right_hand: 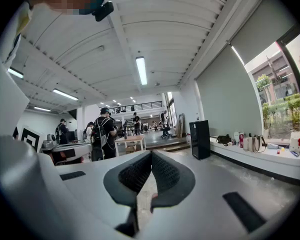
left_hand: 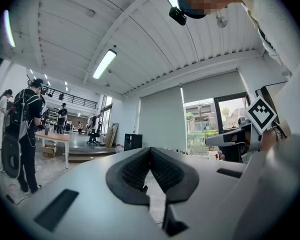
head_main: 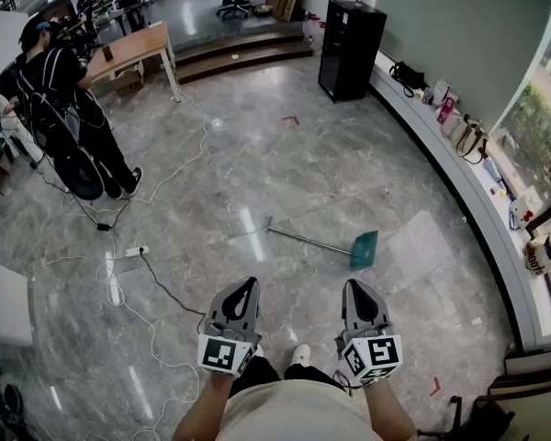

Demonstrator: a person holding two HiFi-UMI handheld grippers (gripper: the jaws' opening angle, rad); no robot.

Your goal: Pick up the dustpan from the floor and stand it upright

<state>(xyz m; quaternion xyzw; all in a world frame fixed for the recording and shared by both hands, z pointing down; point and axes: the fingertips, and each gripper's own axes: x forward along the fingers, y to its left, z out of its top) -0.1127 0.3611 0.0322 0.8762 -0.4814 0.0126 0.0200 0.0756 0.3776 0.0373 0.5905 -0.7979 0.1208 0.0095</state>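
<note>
In the head view the dustpan [head_main: 364, 248] lies flat on the marble floor [head_main: 257, 154], its teal pan to the right and its long handle running left. It is ahead of both grippers and well apart from them. The left hand-held gripper [head_main: 247, 285] and right hand-held gripper [head_main: 354, 286] are side by side, close to the person's body. In the left gripper view the 2 jaws meet at their tips with nothing between them. In the right gripper view the 2 jaws are likewise together and empty, and a black cabinet [right_hand: 199, 139] stands beyond.
</note>
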